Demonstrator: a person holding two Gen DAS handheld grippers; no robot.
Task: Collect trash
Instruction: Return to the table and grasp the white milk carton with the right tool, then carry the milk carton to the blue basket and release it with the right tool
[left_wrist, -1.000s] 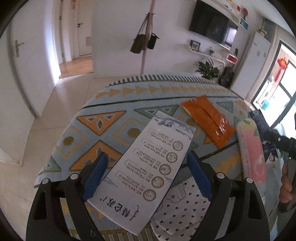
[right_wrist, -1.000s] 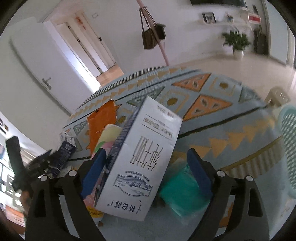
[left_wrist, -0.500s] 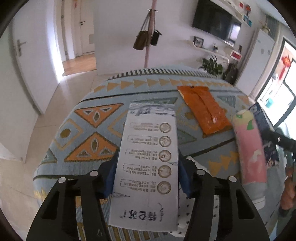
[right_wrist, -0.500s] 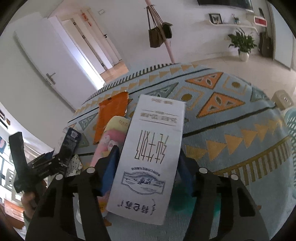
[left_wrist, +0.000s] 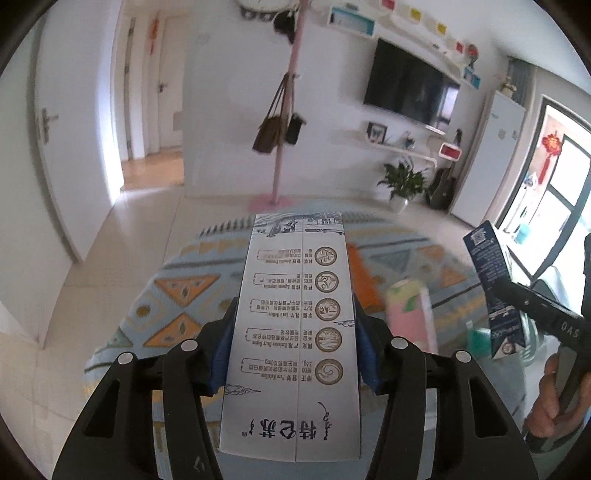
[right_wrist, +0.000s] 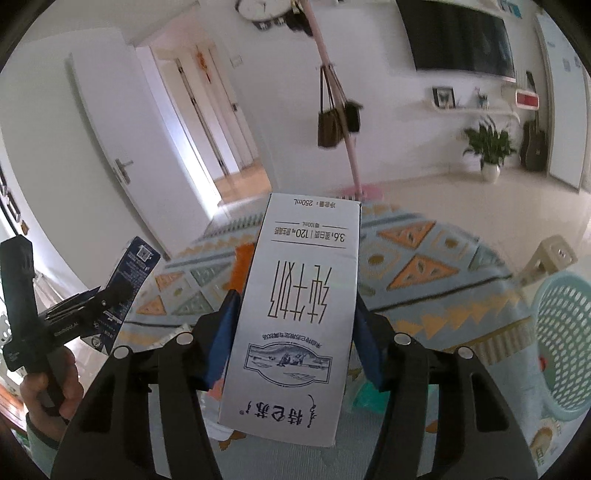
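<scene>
Each gripper, left (left_wrist: 293, 347) and right (right_wrist: 293, 336), was clamped on a white printed milk carton (left_wrist: 295, 332) (right_wrist: 295, 314) raised above the patterned tablecloth's edge (right_wrist: 480, 332); a pale-blue perforated plastic basket (right_wrist: 561, 332) stood right of the right gripper.

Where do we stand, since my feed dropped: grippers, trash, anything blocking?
Left gripper shut on a milk carton. Right gripper shut on a second carton. Both held above the tablecloth. Basket at right, no obstacle seen.
</scene>
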